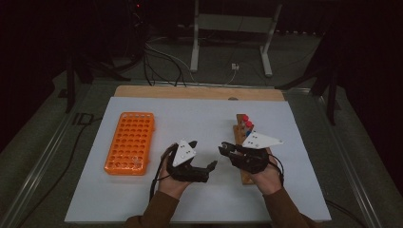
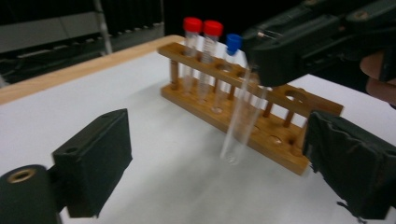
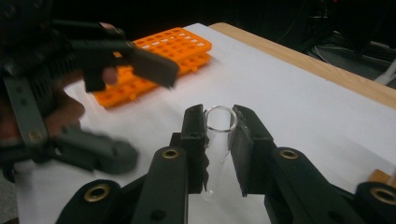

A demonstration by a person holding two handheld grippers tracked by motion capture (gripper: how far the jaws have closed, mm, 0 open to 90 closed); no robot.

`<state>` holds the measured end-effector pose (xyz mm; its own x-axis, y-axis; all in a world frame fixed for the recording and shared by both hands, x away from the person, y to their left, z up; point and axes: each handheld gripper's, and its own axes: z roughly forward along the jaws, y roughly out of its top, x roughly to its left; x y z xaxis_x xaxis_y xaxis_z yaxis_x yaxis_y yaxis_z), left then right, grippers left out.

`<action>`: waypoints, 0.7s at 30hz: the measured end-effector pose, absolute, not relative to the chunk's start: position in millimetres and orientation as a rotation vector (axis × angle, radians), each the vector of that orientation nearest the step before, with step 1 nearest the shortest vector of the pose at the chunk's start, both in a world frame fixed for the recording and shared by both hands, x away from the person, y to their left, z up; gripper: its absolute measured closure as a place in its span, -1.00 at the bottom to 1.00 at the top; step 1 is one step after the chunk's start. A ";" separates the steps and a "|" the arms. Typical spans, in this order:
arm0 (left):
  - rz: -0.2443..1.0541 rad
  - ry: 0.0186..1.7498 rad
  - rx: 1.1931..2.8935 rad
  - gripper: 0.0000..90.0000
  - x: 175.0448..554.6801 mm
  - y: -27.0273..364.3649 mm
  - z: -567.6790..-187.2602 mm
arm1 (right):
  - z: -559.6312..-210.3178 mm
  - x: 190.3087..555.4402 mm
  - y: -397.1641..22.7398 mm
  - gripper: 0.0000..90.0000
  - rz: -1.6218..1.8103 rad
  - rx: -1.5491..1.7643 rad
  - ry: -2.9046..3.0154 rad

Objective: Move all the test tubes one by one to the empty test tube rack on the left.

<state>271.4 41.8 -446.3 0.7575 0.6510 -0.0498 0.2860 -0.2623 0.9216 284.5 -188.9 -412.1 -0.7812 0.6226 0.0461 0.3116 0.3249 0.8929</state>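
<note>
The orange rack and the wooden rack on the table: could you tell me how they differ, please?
The orange rack is a flat plastic grid of many small holes, all empty; the wooden rack is a single row of larger holes between two bars on posts. The wooden rack holds three capped tubes, the orange rack none. The orange rack lies at the high view's left, the wooden rack at its right. Both rest on the white table.

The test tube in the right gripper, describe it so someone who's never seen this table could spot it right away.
On the white table, look beside the wooden rack near its right side. The right gripper is shut on a clear test tube, gripped near its open rim and hanging upright. Unlike the red- and blue-capped tubes standing in the rack, it has no cap.
</note>
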 end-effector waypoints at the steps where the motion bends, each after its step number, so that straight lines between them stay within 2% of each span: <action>1: 0.412 0.725 1.853 -0.72 271.2 39.2 -447.2 | -412.3 284.3 -187.8 0.69 1.443 0.837 2.291; 4: 0.405 0.710 1.858 -0.57 270.9 33.3 -449.2 | -412.6 283.4 -184.6 0.68 1.454 0.835 2.297; 8: 0.411 0.682 1.870 -0.10 269.7 28.0 -450.7 | -413.0 282.8 -181.6 0.68 1.464 0.827 2.304; 12: 0.417 0.667 1.883 0.27 269.5 24.3 -452.4 | -413.3 282.0 -179.1 0.69 1.473 0.824 2.308; 15: 0.420 0.663 1.885 0.45 269.0 22.6 -452.7 | -413.4 281.7 -177.4 0.69 1.474 0.818 2.315; 21: 0.418 0.652 1.886 0.67 269.6 23.0 -453.3 | -413.6 280.8 -175.8 0.69 1.476 0.811 2.323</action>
